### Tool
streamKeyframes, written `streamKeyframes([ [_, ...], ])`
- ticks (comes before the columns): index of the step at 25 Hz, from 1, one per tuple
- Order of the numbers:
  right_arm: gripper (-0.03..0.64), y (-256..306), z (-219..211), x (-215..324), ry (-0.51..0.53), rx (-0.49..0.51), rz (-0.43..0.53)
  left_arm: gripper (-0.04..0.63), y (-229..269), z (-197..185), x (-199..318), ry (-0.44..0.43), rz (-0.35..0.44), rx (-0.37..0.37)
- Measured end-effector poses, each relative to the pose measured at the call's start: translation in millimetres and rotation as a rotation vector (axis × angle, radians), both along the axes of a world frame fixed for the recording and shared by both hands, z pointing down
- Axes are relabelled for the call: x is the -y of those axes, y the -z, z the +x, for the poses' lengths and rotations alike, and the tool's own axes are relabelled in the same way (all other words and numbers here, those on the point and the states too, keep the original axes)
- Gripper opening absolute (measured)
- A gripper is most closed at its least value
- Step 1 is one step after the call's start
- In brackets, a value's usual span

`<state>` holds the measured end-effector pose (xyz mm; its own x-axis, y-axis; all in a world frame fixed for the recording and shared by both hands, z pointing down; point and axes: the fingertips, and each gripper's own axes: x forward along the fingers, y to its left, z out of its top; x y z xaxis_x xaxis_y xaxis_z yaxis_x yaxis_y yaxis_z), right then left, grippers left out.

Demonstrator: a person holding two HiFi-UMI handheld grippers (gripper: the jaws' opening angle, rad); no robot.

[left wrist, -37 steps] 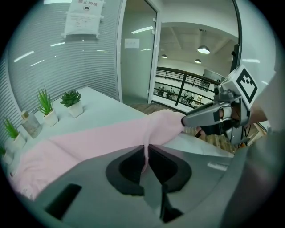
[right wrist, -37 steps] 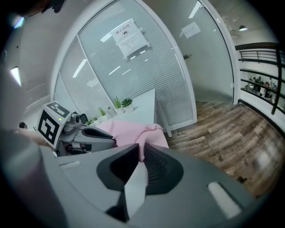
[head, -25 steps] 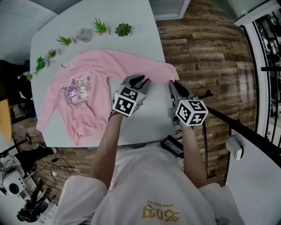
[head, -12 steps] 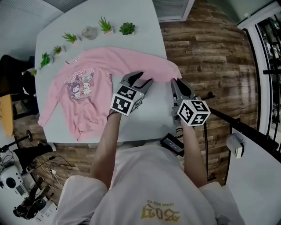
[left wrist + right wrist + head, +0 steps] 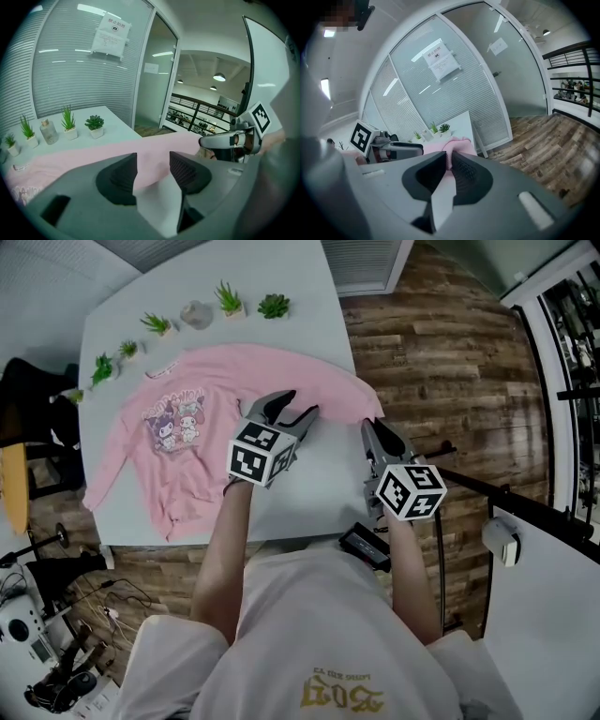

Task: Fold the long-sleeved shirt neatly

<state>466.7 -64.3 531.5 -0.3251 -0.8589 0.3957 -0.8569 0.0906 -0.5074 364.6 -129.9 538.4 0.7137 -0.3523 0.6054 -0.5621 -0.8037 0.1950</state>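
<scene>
A pink long-sleeved shirt with a cartoon print lies face up on the white table. Its right sleeve stretches toward the table's right edge. My left gripper hovers just above the middle of that sleeve. Its jaws have just been opening and stand apart, with the pink sleeve below and beyond them, not pressed by the pads. My right gripper is at the sleeve's end, shut on the pink cuff. In the right gripper view, the fabric fills the narrow gap of the right gripper.
Several small potted plants and a glass bottle line the table's far edge. A black device lies at the near edge by the person's body. Wood floor lies beyond the table's right edge.
The left jaws have spread apart and let go of the sleeve, and that gripper has lifted a little. The right gripper has risen slightly, still closed on the cuff.
</scene>
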Motion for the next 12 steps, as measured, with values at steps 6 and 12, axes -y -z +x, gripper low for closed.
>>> streamKeyframes([
  [6, 0.048, 8, -9, -10, 0.002, -0.004, 0.002, 0.223, 10, -4, -3, 0.004, 0.014, -0.019],
  [12, 0.048, 24, -18, -18, 0.011, -0.022, 0.028, 0.242, 25, -12, -12, 0.013, 0.032, -0.049],
])
